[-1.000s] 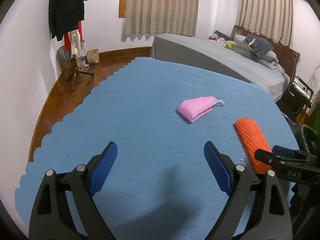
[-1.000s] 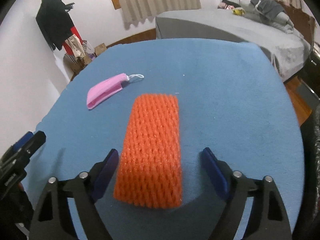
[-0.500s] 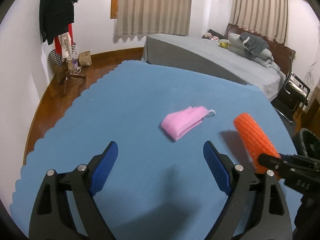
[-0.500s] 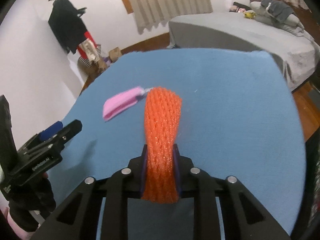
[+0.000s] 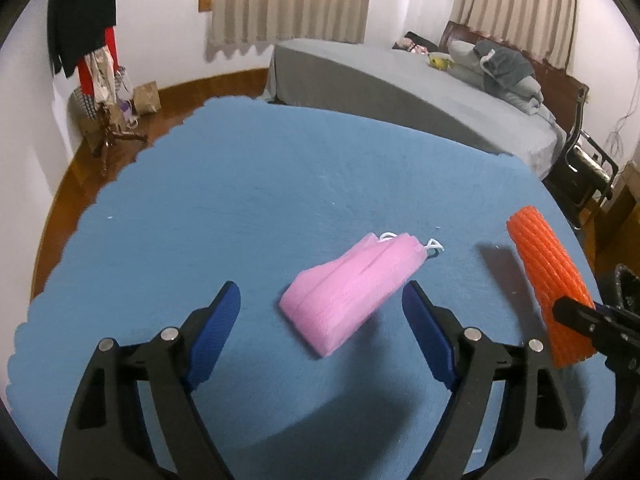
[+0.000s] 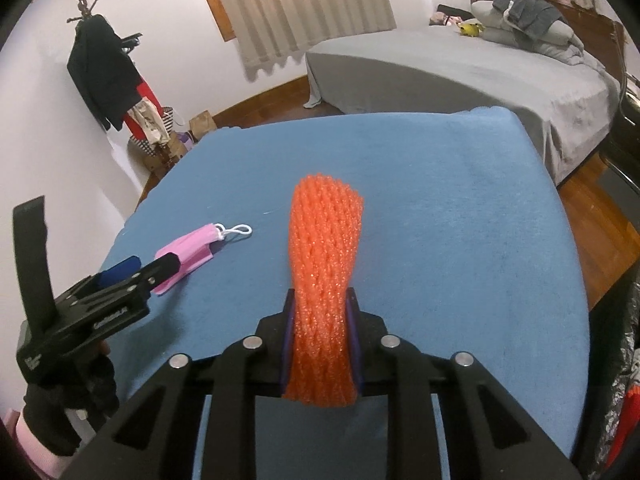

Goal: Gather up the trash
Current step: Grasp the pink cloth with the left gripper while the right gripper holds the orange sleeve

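Note:
A folded pink face mask (image 5: 346,286) lies on the blue tablecloth (image 5: 240,200). My left gripper (image 5: 322,312) is open, its blue pads on either side of the mask's near end, just above the cloth. The mask also shows in the right wrist view (image 6: 192,250), with the left gripper (image 6: 140,270) over it. My right gripper (image 6: 320,320) is shut on an orange foam net sleeve (image 6: 324,272) and holds it lifted above the cloth. The sleeve also shows at the right of the left wrist view (image 5: 548,276).
A black trash bag's rim (image 5: 624,292) shows past the table's right edge, also in the right wrist view (image 6: 624,380). A grey bed (image 5: 400,92) stands beyond the table. A coat rack (image 5: 92,40) stands at the far left by the wall.
My right gripper closed on the orange sleeve and lifted it off the cloth. My left gripper moved forward until the pink mask sits between its open fingers.

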`<control>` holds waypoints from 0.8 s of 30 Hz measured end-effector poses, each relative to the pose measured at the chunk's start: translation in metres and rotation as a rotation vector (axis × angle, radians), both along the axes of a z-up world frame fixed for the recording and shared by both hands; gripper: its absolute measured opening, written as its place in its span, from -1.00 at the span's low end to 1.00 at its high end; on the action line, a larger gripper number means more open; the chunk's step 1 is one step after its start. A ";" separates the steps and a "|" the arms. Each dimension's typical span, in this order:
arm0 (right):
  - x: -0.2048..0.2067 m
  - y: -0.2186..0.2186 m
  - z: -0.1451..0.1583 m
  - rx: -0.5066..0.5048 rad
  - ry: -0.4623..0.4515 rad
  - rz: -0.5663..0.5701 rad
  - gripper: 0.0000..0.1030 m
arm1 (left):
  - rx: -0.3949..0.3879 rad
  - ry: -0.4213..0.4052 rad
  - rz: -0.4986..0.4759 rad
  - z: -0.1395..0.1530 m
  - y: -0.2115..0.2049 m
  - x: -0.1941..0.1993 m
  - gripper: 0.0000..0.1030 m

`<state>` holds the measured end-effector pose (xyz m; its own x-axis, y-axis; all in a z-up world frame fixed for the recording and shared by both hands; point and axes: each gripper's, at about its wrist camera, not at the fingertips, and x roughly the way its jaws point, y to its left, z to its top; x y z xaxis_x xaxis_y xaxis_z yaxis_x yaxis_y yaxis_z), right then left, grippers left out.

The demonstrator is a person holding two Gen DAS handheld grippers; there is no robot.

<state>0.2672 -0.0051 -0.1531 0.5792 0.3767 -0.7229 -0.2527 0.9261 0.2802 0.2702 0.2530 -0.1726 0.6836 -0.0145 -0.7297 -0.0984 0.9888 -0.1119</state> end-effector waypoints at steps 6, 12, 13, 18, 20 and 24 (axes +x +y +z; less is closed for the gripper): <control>0.000 -0.001 -0.002 0.005 0.004 0.000 -0.56 | -0.023 0.054 -0.032 -0.009 -0.002 0.011 0.09; -0.004 -0.004 0.001 0.017 0.002 0.000 -0.56 | -0.045 0.051 -0.070 -0.006 -0.008 0.003 -0.64; -0.005 -0.005 0.003 0.021 -0.001 0.001 -0.56 | -0.045 0.046 -0.070 -0.003 -0.009 -0.002 -0.67; -0.014 -0.013 0.010 0.039 -0.012 0.008 -0.56 | -0.054 0.005 -0.064 0.011 -0.018 -0.025 -0.73; -0.019 -0.016 0.013 0.045 -0.016 0.014 -0.56 | -0.047 -0.011 -0.062 0.017 -0.024 -0.034 -0.73; -0.033 -0.021 0.019 0.055 -0.030 0.032 -0.56 | -0.037 -0.044 -0.065 0.034 -0.039 -0.053 -0.74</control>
